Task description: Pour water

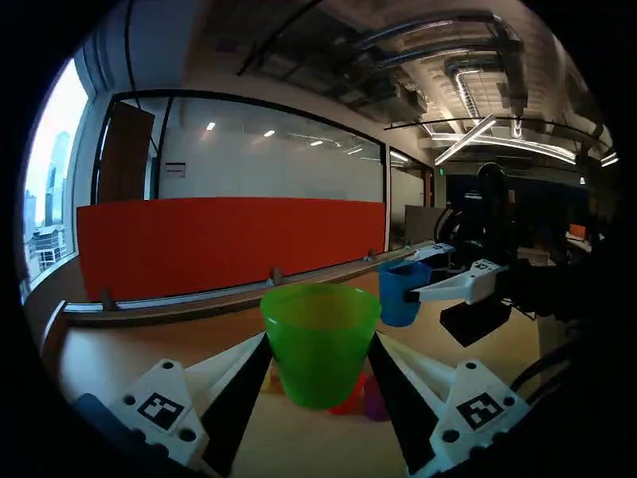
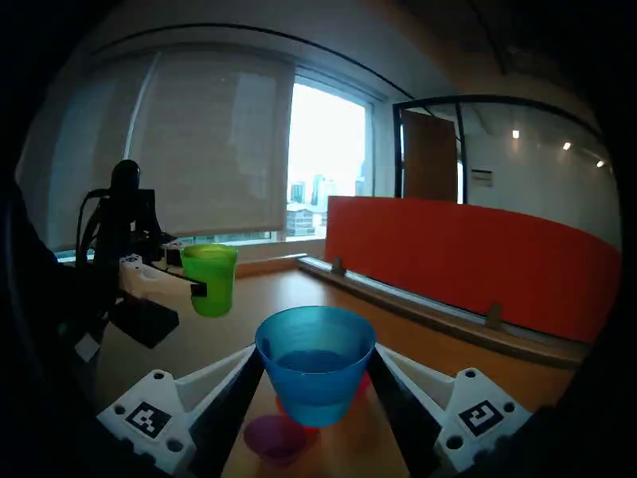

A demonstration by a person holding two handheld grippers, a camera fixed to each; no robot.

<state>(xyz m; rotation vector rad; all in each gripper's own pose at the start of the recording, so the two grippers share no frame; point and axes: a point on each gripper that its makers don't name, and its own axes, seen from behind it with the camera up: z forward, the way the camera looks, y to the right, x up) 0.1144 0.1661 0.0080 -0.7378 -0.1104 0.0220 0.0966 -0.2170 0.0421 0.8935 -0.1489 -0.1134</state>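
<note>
While both cups hang upright over the table [image 2: 263,307], the right gripper [image 2: 316,374] pinches the blue cup [image 2: 310,402], water [image 2: 313,362] low inside, kept level against spills; at its ten o'clock the left gripper [image 1: 318,370] pinches the green cup [image 2: 209,279], mouth up to receive.

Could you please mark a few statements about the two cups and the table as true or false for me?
1. The left gripper is shut on the green cup. True.
2. The blue cup in the right gripper is empty. False: it holds water.
3. Both cups are tipped for pouring. False: both are upright.
4. A purple item lies on the table below the blue cup. True.
5. The partition along the table is blue. False: it is orange-red.
</note>
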